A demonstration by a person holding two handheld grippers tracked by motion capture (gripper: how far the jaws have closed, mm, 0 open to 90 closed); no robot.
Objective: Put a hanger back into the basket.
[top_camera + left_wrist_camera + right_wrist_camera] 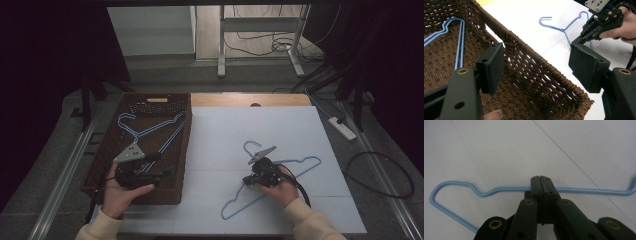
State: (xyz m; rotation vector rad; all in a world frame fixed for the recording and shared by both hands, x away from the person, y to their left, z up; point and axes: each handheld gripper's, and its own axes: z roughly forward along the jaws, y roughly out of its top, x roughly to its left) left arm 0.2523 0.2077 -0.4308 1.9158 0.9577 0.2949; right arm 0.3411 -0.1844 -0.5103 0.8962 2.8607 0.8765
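While over the wicker basket (544,75), left gripper (536,66) with jaws wide apart, nothing between (two blue hangers (456,37) beyond its fingertips); right gripper (541,179) clamped shut on light-blue hanger (461,183) wire, flat on white table (574,145).

Light-blue wire hanger (280,182) is laid flat on the white tabletop (225,135), hook (250,146) pointed to the far side. Its upper arm (584,190) is pinched between the closed jaws of the right gripper (540,180).
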